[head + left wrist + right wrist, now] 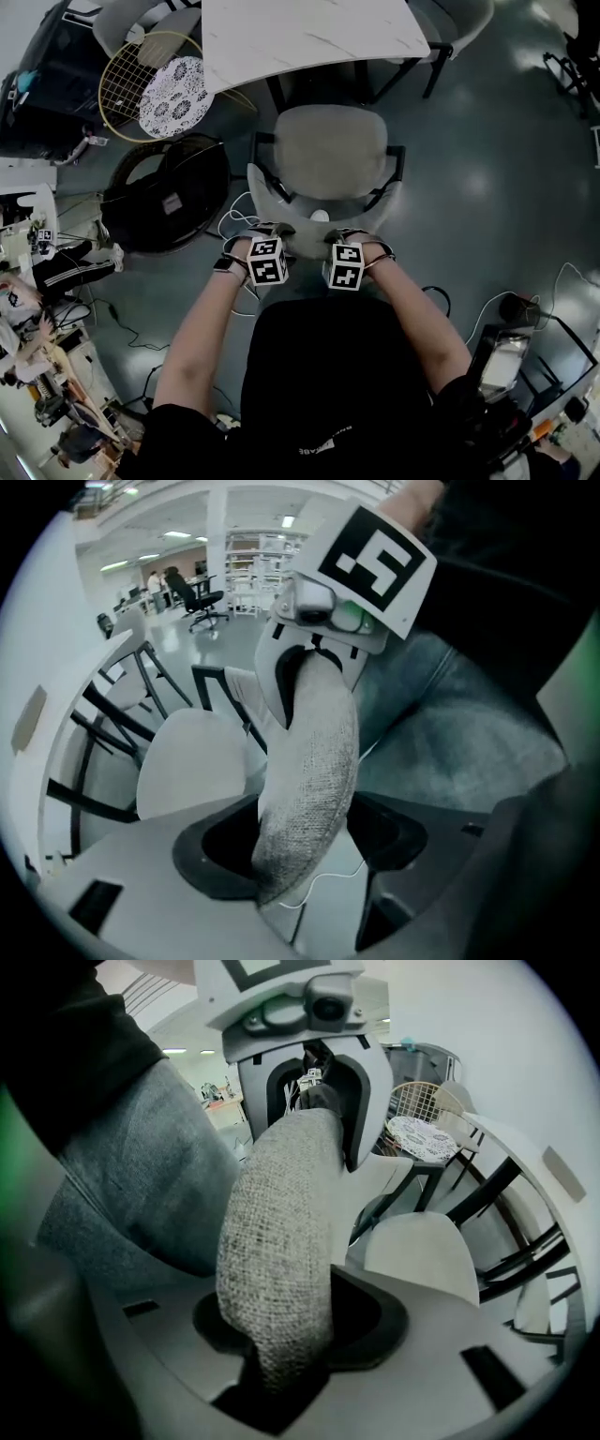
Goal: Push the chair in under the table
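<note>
The chair (330,150) stands at 6 o'clock of the white counter (300,33), with its seat outside the counter's edge, not under it. At the chair's 6 o'clock is its grey backrest (305,239). The left hand-held gripper (270,230) straddles the backrest's top edge with jaws spread. The right hand-held gripper (343,232) pinches that edge.

This is an open-plan office or lab hall. A polished grey floor (497,159) carries loose cables (230,217) beside a white marble-look counter (309,33). Far off stand a wheeled office chair (194,597) and shelving racks (251,574) under ceiling strip lights (176,534).
</note>
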A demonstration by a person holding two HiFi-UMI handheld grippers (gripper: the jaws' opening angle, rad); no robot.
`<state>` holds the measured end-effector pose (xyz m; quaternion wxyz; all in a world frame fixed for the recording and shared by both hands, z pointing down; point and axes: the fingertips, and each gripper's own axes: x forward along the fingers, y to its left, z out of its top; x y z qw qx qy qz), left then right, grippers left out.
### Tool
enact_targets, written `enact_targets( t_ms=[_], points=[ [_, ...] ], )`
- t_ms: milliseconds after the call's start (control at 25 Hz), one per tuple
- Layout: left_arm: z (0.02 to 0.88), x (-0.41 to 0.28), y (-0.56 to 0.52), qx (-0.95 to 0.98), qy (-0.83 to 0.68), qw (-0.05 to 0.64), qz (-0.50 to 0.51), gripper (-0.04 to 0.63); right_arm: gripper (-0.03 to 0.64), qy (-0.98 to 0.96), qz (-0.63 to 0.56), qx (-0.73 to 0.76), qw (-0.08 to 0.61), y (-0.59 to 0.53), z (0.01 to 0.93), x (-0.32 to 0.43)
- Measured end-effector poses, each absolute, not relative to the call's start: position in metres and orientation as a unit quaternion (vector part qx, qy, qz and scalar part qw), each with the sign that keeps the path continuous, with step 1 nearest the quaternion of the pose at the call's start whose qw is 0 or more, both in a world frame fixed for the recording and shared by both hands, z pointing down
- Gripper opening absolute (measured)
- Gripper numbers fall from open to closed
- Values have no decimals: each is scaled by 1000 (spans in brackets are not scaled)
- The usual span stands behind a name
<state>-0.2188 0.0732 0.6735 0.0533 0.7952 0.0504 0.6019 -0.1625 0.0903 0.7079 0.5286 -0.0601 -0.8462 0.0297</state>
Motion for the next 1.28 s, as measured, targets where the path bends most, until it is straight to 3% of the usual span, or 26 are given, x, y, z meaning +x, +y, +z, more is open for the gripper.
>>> enact_targets(
  t_ms=[240, 600, 1280],
  points=[
    [705, -208, 68, 794, 84, -5, 602, 279, 141, -847, 39, -51, 528, 89, 711, -161],
    [700, -202, 84, 789, 188, 31, 584, 279, 157, -844, 44, -56, 531, 86, 710, -158],
    [692, -189, 69, 812, 198, 60, 546, 279, 179, -838, 84, -81, 533, 77, 704, -148]
  ],
)
